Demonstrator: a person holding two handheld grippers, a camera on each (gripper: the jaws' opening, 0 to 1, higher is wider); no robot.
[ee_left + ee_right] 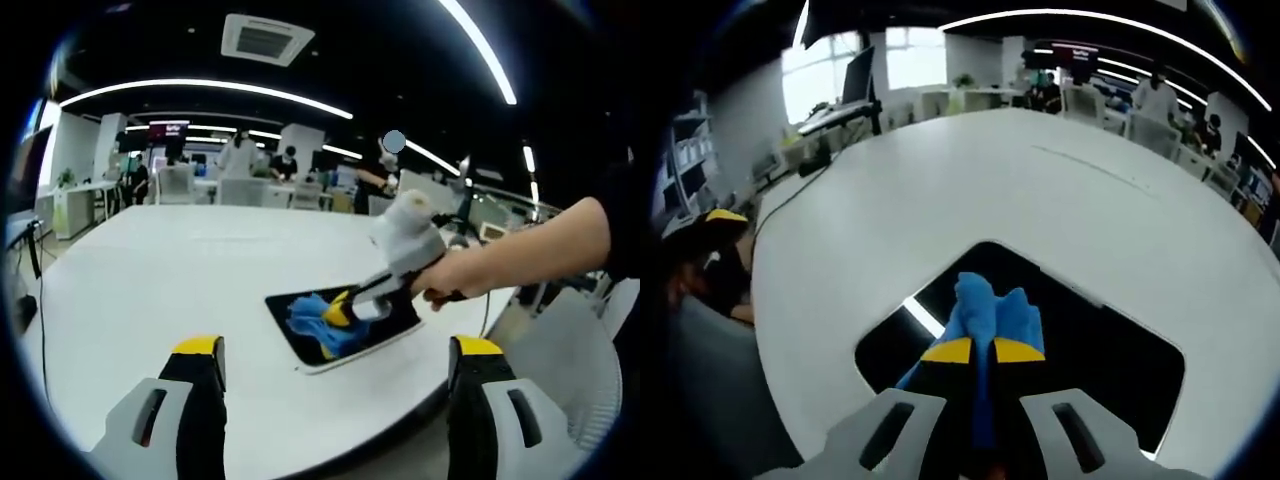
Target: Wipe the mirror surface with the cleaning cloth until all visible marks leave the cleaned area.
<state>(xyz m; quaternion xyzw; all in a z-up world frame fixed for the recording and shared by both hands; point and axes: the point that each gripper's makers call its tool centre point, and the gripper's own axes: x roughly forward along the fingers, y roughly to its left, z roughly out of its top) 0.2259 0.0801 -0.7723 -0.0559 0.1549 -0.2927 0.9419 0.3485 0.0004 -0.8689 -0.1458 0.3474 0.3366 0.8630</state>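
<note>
The crumpled blue cleaning cloth (992,310) is clenched between the yellow-tipped right tongs (983,351) and pressed onto the dark, flat, white-edged mirror (1110,350), which lies on the broad white desk (970,180) near its edge. In the left gripper view the left tongs (338,352) hang released, jaws wide apart, above the near edge of the desk, well apart from the mirror (395,325), and a person's hand (455,275) grips the right tongs (345,310) over the cloth (312,318). The right gripper view shows a ceiling light reflected in the mirror glass. Far behind stand office chairs (175,183) and people (285,160); nothing blocks the mirror.
</note>
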